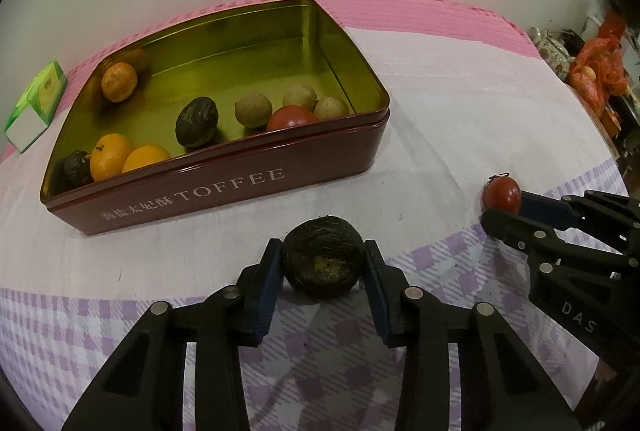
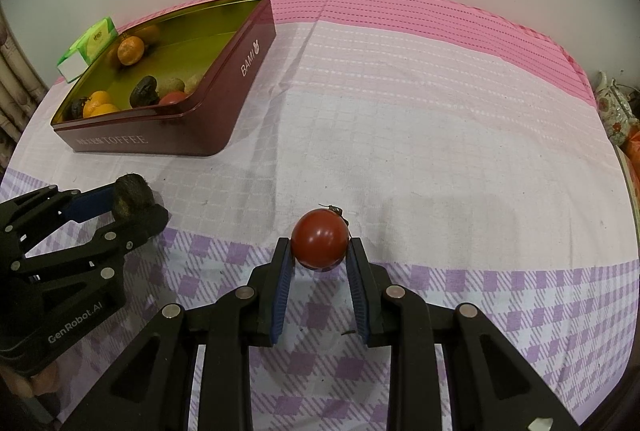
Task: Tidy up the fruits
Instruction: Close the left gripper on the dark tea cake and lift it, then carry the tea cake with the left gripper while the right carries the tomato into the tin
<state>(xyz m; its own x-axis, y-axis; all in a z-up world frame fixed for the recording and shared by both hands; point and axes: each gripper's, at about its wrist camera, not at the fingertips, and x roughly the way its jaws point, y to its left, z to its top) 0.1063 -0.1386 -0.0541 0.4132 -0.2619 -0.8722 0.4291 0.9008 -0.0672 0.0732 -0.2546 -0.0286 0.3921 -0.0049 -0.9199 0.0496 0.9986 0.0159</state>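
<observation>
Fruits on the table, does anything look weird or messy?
Nothing is spilled. The dark wrinkled fruit in the left gripper looks shrivelled, like two already in the tin. The right gripper holds a tomato.

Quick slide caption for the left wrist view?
Left gripper shut on a dark wrinkled fruit before the toffee tin; right gripper holds a tomato.

- Maroon tin (image 1: 224, 199), long front wall: white lettering "TOFFEE", preceded by a row of Chinese characters, "海盐太妃酥".
- Same tin (image 2: 240, 71), short side wall in the right wrist view: white lettering "BAMI" beside a small rabbit-head emblem.
- Left gripper (image 2: 134, 205), black body in the right wrist view: white lettering "GenRobot.AI".
- Right gripper (image 1: 502, 209), black body in the left wrist view: white letters "DAS", cut off at the frame edge.
- Green packet (image 1: 40, 95): printing too small to read.
</observation>
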